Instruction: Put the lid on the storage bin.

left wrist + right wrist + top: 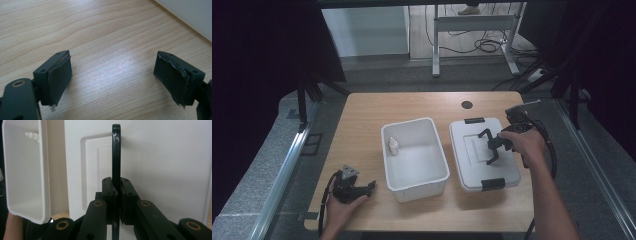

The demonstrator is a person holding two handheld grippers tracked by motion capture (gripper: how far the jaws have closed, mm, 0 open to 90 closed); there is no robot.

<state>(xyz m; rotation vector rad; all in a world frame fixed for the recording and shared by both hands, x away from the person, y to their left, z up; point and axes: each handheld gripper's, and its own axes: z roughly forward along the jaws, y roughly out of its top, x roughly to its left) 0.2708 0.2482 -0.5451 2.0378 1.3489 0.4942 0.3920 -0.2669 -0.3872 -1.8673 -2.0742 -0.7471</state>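
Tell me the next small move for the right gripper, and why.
Probably lift straight up. The right gripper is shut on the lid's black handle, and the lid lies flat on the table beside the open white bin, so raising it comes before carrying it over.

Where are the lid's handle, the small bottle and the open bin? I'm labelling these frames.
handle [116, 152], right gripper view, its upright black bar.
small bottle [394, 145], high view, its body.
open bin [438, 151], high view, its right rim.

The white bin [414, 156] and the lid [482, 150] beside it fill the middle of the table [362, 115], with a thin gap between them and bare wood open along the far and left sides.
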